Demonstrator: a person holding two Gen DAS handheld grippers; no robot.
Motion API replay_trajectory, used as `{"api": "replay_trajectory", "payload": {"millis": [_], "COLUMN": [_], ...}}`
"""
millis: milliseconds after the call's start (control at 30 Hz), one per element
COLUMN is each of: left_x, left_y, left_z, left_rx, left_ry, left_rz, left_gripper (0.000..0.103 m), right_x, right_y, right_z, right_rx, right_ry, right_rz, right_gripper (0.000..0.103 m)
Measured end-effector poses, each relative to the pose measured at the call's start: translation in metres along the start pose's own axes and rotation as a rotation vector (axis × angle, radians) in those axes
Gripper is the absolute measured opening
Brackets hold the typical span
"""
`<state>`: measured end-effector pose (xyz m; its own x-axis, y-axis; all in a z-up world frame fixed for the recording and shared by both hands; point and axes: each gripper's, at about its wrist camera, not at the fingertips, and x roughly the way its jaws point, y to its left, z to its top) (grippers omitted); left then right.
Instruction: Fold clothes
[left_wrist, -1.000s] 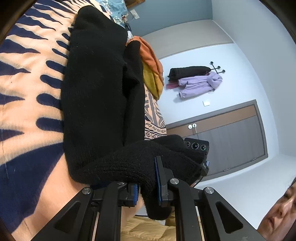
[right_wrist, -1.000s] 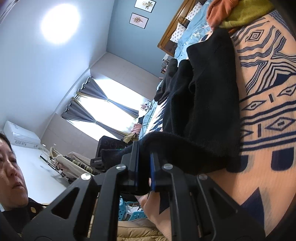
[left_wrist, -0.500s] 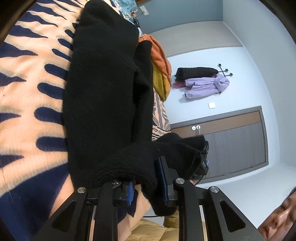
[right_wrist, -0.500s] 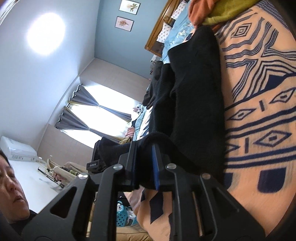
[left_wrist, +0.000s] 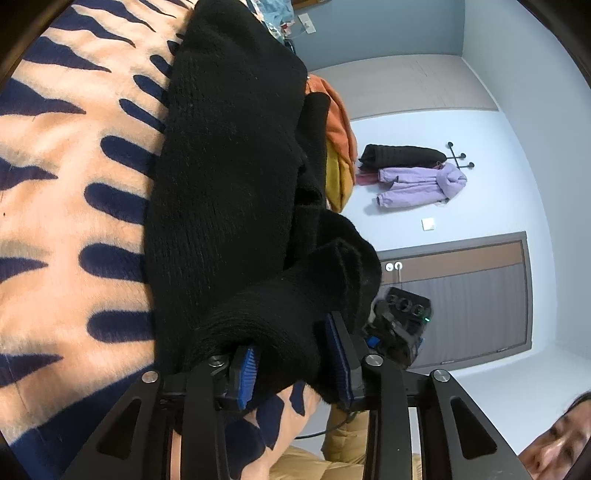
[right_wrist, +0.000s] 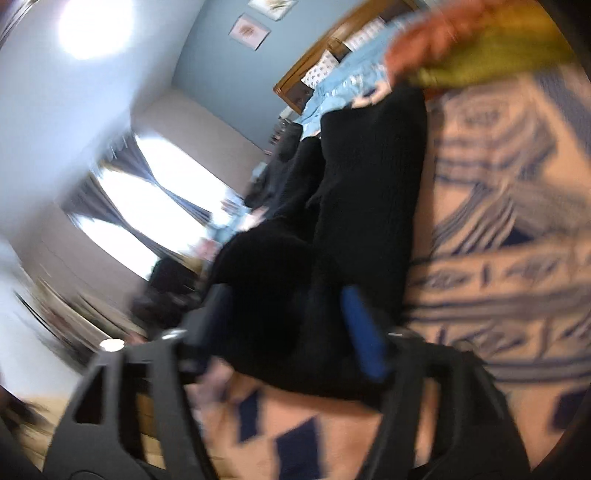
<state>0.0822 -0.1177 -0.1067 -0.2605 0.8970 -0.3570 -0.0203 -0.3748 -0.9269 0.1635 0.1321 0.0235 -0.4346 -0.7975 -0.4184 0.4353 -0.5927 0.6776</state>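
A black knit sweater (left_wrist: 229, 177) lies lengthwise on a peach and navy patterned blanket (left_wrist: 66, 206). Its near hem is doubled up over the body. My left gripper (left_wrist: 295, 354) has its jaws spread wide, with the thick black hem still lying loose between the blue pads (left_wrist: 341, 350). In the blurred right wrist view the same sweater (right_wrist: 369, 206) shows, and my right gripper (right_wrist: 288, 332) is also spread open around the hem, its blue pad (right_wrist: 364, 332) clear of the cloth.
Orange and yellow clothes (left_wrist: 338, 155) are piled past the sweater, also in the right wrist view (right_wrist: 480, 48). A coat rack with black and lilac jackets (left_wrist: 417, 177) hangs by a door. A person's face (left_wrist: 554, 446) is near.
Both grippers were shut on the sweater's hem and carried it forward over the body. Now both have opened and the hem rests loose between the pads.
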Motion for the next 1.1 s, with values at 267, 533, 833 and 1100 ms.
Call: {"api": "replay_trajectory", "payload": {"millis": [267, 533, 833, 1100], "left_x": [-0.002, -0.019, -0.005, 0.024], "left_y": [-0.002, -0.023, -0.057, -0.057], "left_z": [0.007, 0.0, -0.02, -0.009], "left_rx": [-0.005, 0.141, 0.48, 0.53], "left_ry": [-0.02, -0.068, -0.104, -0.02], "left_rz": [0.001, 0.073, 0.381, 0.306], "left_gripper": [0.052, 0.07, 0.083, 0.066], "right_x": [0.046, 0.063, 0.034, 0.039], "right_y": [0.006, -0.012, -0.02, -0.033], "right_z": [0.016, 0.016, 0.006, -0.005], "right_rx": [-0.181, -0.124, -0.047, 0.015], "right_ry": [0.152, 0.193, 0.133, 0.15], "right_rz": [-0.065, -0.005, 0.053, 0.082], "right_gripper": [0.077, 0.013, 0.012, 0.024]}}
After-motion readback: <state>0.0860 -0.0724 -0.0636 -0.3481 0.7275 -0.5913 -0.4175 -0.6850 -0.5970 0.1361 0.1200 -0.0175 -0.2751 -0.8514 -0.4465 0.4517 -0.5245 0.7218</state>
